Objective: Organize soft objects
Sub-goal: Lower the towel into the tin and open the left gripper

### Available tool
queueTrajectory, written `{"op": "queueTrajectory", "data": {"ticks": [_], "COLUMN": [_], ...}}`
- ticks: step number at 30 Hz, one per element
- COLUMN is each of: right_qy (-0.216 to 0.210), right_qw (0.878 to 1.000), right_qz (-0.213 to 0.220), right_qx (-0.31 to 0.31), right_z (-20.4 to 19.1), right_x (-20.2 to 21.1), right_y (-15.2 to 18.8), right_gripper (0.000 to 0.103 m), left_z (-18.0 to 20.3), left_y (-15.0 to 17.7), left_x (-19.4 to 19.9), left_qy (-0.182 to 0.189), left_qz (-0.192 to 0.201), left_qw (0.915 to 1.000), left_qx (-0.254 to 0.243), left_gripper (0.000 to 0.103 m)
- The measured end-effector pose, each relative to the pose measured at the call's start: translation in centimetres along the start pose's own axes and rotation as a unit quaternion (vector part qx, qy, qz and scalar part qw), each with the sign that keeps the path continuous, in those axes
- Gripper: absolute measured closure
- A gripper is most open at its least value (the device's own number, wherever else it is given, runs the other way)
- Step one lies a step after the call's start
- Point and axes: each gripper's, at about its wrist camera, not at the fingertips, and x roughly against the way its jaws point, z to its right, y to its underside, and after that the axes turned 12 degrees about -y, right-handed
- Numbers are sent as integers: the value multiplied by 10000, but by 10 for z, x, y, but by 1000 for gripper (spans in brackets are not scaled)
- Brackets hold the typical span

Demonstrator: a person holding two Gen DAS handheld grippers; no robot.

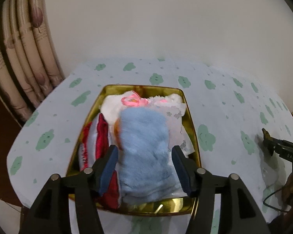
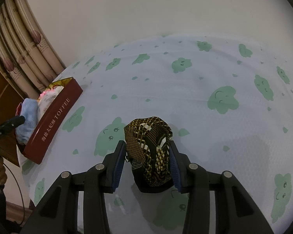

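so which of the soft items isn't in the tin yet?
The brown patterned cloth, out on the tablecloth between the right gripper fingers. The blue fluffy one, the red-and-white one and the white and pink ones already sit inside the toffee tin.

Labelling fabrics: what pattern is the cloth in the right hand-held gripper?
Dark brown-black cloth with gold and white geometric checks; right wrist view shows it best.

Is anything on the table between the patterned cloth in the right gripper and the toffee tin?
Nothing visible. The patterned cloth sits between the right gripper's pads; only bare tablecloth lies between it and the tin. Inside, though, the blue fluffy cloth and other fabrics fill most of it, with the left gripper over them.
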Motion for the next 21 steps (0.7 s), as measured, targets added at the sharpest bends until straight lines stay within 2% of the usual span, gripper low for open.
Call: {"op": "queueTrajectory", "data": {"ticks": [13,16,21], "right_qy": [180,138,-91], "right_qw": [9995,9993,9967], "right_qz": [-150,-146,-130], "right_qx": [234,320,794], "right_z": [-12,-26,-74], "right_x": [-4,-3,-6], "right_y": [-5,-12,-30], "right_gripper": [62,62,62], "left_z": [-16,-18,-22], "left_y": [14,20,29], "left_x": [30,35,38], "left_qy": [-148,-247,-339], "left_qz": [-88,-147,-259], "left_qw": [9994,9990,9985], "left_qx": [302,331,345], "left_gripper": [44,44,44]}}
